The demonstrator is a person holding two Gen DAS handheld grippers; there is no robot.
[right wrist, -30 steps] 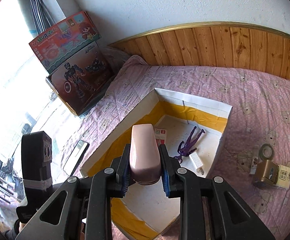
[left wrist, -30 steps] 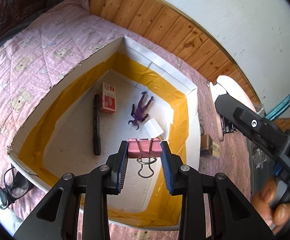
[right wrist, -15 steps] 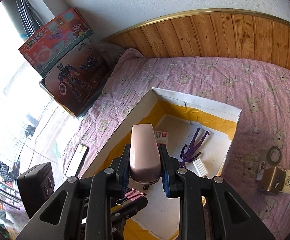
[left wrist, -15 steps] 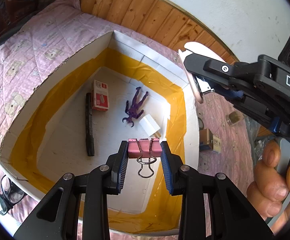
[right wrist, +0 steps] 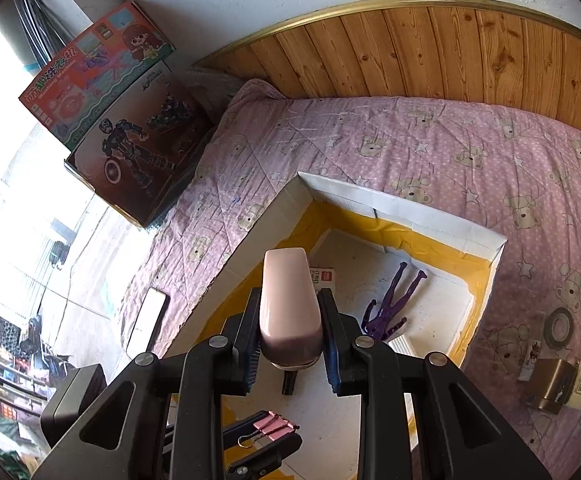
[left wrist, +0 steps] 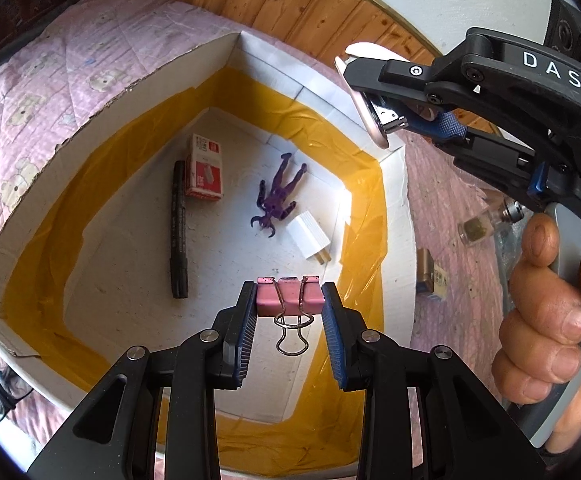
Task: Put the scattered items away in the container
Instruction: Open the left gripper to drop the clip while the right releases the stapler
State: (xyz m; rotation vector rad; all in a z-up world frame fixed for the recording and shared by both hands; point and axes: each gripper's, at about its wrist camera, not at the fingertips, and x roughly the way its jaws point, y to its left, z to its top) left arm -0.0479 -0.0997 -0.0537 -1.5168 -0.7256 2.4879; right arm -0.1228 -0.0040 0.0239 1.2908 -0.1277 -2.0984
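L tool (left wrist: 289, 303) grips pink clip (left wrist: 289, 298); R tool (right wrist: 290, 334) clamps, prob., stapler (right wrist: 289, 304), underside hidden.

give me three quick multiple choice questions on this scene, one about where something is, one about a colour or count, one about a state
1. Where does the black marker lie?
A. on the quilt
B. inside the box, beside the red-and-white carton
C. in the right gripper

2. What colour is the binder clip?
A. pink
B. green
C. black

3. What is the state of the right gripper?
A. open and empty
B. shut on the pink stapler
C. out of view

Answers:
1 B, it rests on the floor of the box next to the carton.
2 A, its body is pink between the pads of the left gripper.
3 B, both pads press the stapler.
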